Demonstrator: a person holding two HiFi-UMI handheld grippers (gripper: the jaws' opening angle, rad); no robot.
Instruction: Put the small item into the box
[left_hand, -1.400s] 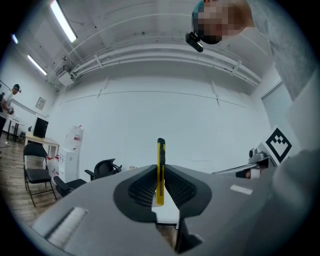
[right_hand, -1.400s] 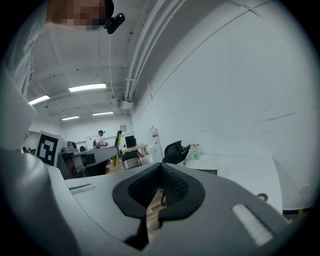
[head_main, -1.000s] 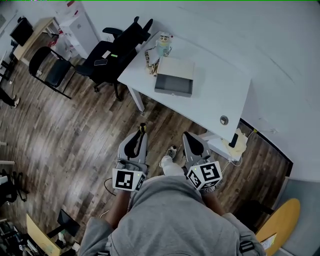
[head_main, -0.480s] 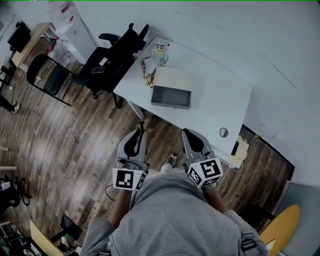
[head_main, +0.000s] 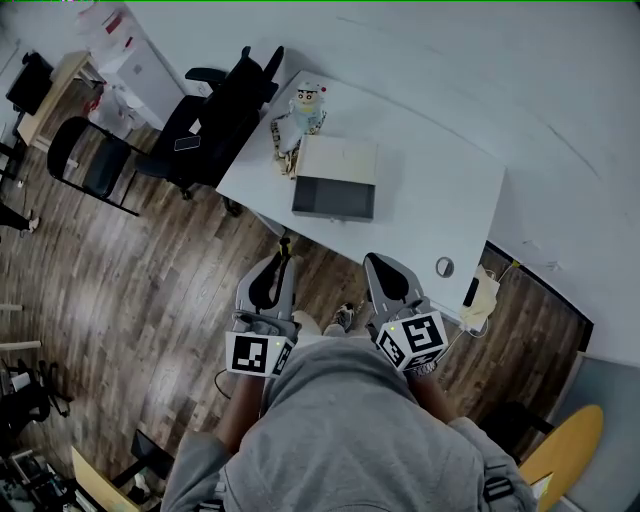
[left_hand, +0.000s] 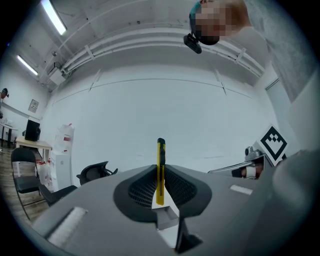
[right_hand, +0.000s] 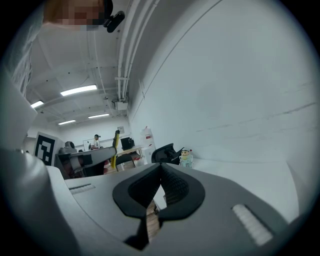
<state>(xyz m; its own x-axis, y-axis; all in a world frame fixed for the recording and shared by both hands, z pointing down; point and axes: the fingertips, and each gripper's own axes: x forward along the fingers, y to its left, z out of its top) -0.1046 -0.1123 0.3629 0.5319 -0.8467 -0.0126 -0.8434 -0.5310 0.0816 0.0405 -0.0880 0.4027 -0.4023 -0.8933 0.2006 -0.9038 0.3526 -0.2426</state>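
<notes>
I see a wood-grain plank floor (head_main: 150, 280) with a dull sheen at left, a smooth matt white table (head_main: 440, 190), a matt grey box (head_main: 335, 178), and ribbed black rubbery pads (left_hand: 177, 187) flanking a glossy yellow plastic utility knife (left_hand: 160, 170).

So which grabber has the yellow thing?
The left gripper: a thin yellow item is pinched between its jaws. The right gripper is shut, holding nothing.

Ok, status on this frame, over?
Left gripper shut on slim yellow black-tipped cutter; right gripper shut, empty. Open grey box on white table ahead, not yet reached. Toy figure and wooden piece beside box, neither blocking it.
</notes>
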